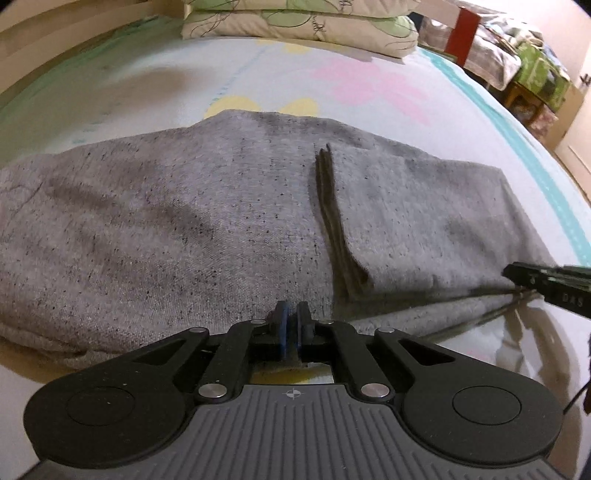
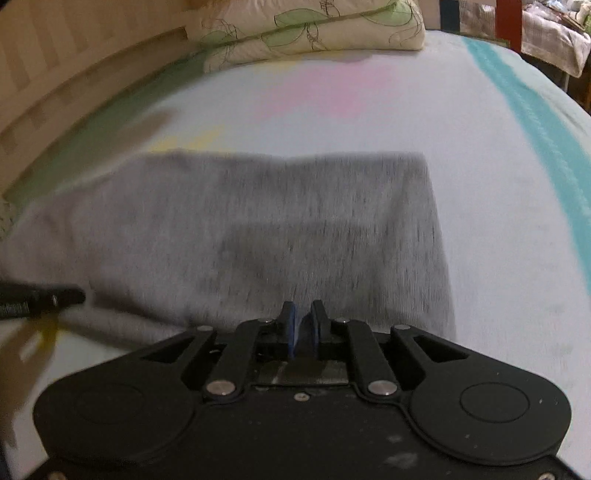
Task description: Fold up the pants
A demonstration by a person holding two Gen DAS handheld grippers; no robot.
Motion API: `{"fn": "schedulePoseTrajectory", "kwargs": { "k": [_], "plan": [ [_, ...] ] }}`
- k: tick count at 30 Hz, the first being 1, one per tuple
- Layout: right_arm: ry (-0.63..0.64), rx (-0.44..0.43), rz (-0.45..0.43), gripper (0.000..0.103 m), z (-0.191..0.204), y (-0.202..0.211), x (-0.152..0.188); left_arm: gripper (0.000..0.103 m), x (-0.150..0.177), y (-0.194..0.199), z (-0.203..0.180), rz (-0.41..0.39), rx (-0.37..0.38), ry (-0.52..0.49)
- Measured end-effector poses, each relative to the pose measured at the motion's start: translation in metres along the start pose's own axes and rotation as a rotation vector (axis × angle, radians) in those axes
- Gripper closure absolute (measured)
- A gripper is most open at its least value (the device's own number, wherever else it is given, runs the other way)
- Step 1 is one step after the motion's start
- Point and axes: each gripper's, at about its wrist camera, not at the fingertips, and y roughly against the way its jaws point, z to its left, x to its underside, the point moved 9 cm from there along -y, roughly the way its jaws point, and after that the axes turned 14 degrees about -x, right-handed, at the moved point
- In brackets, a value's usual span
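Grey speckled pants (image 1: 207,221) lie folded on the bed, with a folded-over layer whose dark edge (image 1: 332,221) runs down the middle right. My left gripper (image 1: 291,314) is at the near edge of the pants, its blue-padded fingers shut on the fabric there. The right gripper's tip (image 1: 546,280) shows at the right edge of the left wrist view. In the blurred right wrist view the pants (image 2: 277,236) spread ahead, and my right gripper (image 2: 303,314) sits at their near edge with fingers nearly closed on the cloth. The left gripper's tip (image 2: 48,295) shows at left.
The bed sheet (image 1: 369,81) is pale with pink, yellow and teal patterns. Two leaf-print pillows (image 1: 295,22) are stacked at the far end. A wooden headboard (image 2: 55,74) runs along the left. Cluttered furniture (image 1: 528,70) stands beyond the bed's right side.
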Motion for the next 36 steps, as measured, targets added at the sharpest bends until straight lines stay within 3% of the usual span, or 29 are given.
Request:
{"fn": "schedulePoseTrajectory", "kwargs": {
  "k": [5,11,20,23,25,27,28,36],
  "plan": [
    [-0.023,0.027,0.035,0.087,0.008,-0.004,-0.008,0.098,0.001,0.004,0.001,-0.016,0.004,-0.023],
    [0.070,0.015,0.037,0.087,0.042,-0.004,-0.025,0.098,-0.005,0.014,0.016,-0.020,0.018,-0.031],
    [0.144,-0.109,0.020,0.087,0.116,-0.039,-0.065,0.098,-0.051,0.013,0.105,-0.073,-0.057,0.070],
    [0.150,-0.155,0.020,0.085,0.140,-0.059,-0.080,0.097,-0.061,0.009,0.135,-0.075,-0.029,0.117],
    [0.155,-0.175,0.015,0.084,0.154,-0.074,-0.092,0.079,-0.064,0.008,0.151,-0.081,-0.014,0.145],
    [0.157,-0.191,0.009,0.082,0.166,-0.086,-0.103,0.035,-0.067,0.010,0.163,-0.095,-0.019,0.157],
    [0.153,-0.198,0.008,0.080,0.172,-0.094,-0.110,0.029,-0.068,0.011,0.169,-0.103,-0.020,0.162],
    [0.160,-0.172,0.023,0.078,0.189,-0.153,-0.146,0.024,-0.089,0.009,0.220,-0.111,-0.107,0.205]
  ]
}}
